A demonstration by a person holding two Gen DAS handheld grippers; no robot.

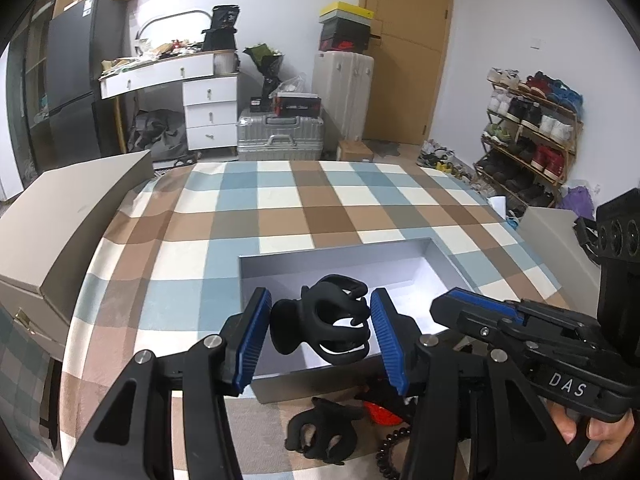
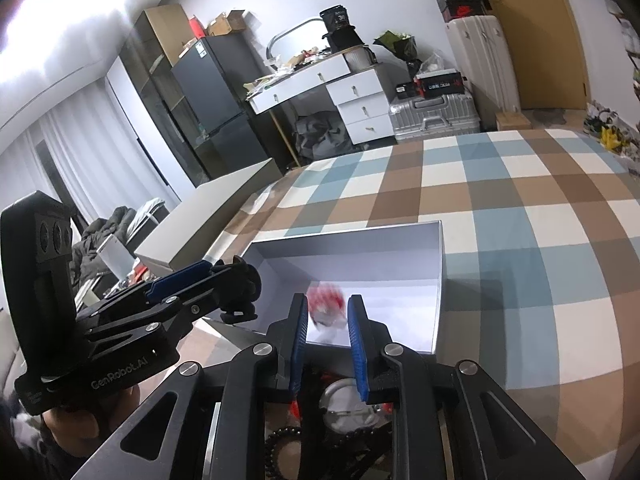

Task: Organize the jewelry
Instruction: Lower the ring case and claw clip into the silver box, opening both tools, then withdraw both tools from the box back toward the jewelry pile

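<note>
Both grippers hang over the open box, ready to drop jewelry in.

At lower centre, the left gripper (image 1: 320,330) clamps a black claw clip (image 1: 322,320) over the grey box (image 1: 332,258); the right gripper (image 2: 328,330), jaws narrow and loosened, frames a blurred red-white trinket (image 2: 327,306), apparently falling. Another clip (image 1: 322,430) and bead bracelet (image 1: 390,446) wait on the checked bedspread (image 1: 280,204) in a cluttered bedroom.

1. The black hair claw (image 1: 320,320) looks like matt plastic.
2. The grey box (image 1: 340,266) looks like smooth matt card.
3. The checked cover (image 1: 280,200) is soft woven cloth.
4. The left gripper (image 1: 320,334) has ribbed blue pads (image 1: 252,344).
</note>
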